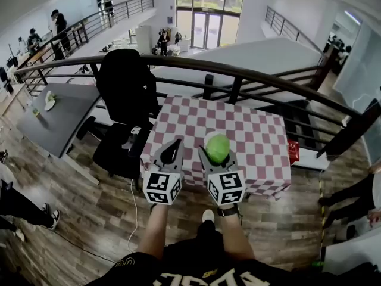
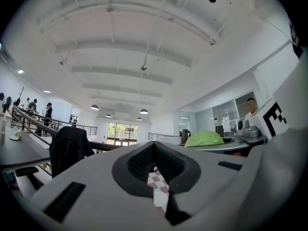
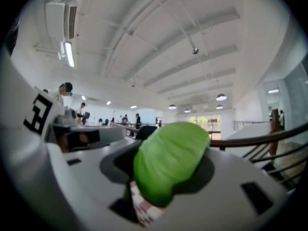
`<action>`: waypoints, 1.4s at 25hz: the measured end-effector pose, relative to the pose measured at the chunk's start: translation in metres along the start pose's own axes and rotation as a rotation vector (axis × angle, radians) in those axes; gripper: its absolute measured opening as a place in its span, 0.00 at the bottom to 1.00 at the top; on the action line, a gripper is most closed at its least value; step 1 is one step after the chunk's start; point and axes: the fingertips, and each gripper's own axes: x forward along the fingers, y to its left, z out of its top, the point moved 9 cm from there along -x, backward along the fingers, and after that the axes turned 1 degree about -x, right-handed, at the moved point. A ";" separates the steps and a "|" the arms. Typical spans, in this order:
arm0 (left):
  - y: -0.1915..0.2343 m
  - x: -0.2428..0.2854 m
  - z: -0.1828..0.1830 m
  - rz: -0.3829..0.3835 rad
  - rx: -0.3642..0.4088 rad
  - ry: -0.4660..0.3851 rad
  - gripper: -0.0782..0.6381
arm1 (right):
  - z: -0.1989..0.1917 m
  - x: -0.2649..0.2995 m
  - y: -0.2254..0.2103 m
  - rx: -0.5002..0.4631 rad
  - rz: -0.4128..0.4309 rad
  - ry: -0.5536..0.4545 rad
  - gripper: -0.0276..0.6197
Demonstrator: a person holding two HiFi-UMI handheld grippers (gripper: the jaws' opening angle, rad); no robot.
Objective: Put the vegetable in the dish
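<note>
A table draped in a red-and-white checkered cloth (image 1: pixel 256 142) stands against a dark curved railing (image 1: pixel 238 70), with a black office chair (image 1: pixel 122 94) just beside its left end. Both grippers hang above the table's near edge. The left gripper (image 1: pixel 171 149) has its jaws pressed together on nothing, and the right gripper (image 1: pixel 215 152), close beside it, pinches the green vegetable (image 3: pixel 168 162), which bulges up out of the jaws, held in the air over the cloth.
</note>
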 end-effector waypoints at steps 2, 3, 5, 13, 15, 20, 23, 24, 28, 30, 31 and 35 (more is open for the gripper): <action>0.001 0.034 0.004 0.012 0.000 -0.010 0.13 | 0.015 0.020 -0.030 -0.013 0.022 -0.027 0.36; -0.001 0.050 0.005 0.010 0.002 -0.011 0.13 | 0.021 0.029 -0.047 -0.014 0.026 -0.041 0.36; -0.009 0.081 0.005 -0.006 0.023 -0.005 0.13 | 0.032 0.044 -0.082 -0.013 0.011 -0.064 0.36; -0.020 0.166 -0.027 0.016 0.043 0.043 0.13 | 0.006 0.086 -0.180 0.059 0.022 -0.053 0.36; -0.023 0.177 -0.048 0.026 0.035 0.097 0.13 | -0.010 0.093 -0.196 0.078 -0.003 -0.024 0.36; -0.011 0.188 -0.089 0.080 0.008 0.208 0.13 | -0.044 0.107 -0.218 0.117 -0.039 0.048 0.36; -0.001 0.199 -0.103 0.088 -0.022 0.228 0.13 | -0.061 0.117 -0.228 0.150 -0.046 0.086 0.36; 0.000 0.205 -0.108 0.085 -0.029 0.234 0.13 | -0.068 0.121 -0.232 0.158 -0.041 0.105 0.36; -0.002 0.234 -0.132 0.050 -0.059 0.282 0.13 | -0.096 0.130 -0.249 0.188 -0.031 0.190 0.36; 0.006 0.244 -0.147 0.023 -0.075 0.306 0.13 | -0.113 0.140 -0.249 0.210 -0.026 0.231 0.36; 0.014 0.248 -0.155 0.012 -0.085 0.315 0.13 | -0.122 0.148 -0.247 0.220 -0.019 0.248 0.36; 0.035 0.266 -0.190 -0.017 -0.131 0.375 0.13 | -0.162 0.174 -0.243 0.272 -0.008 0.334 0.36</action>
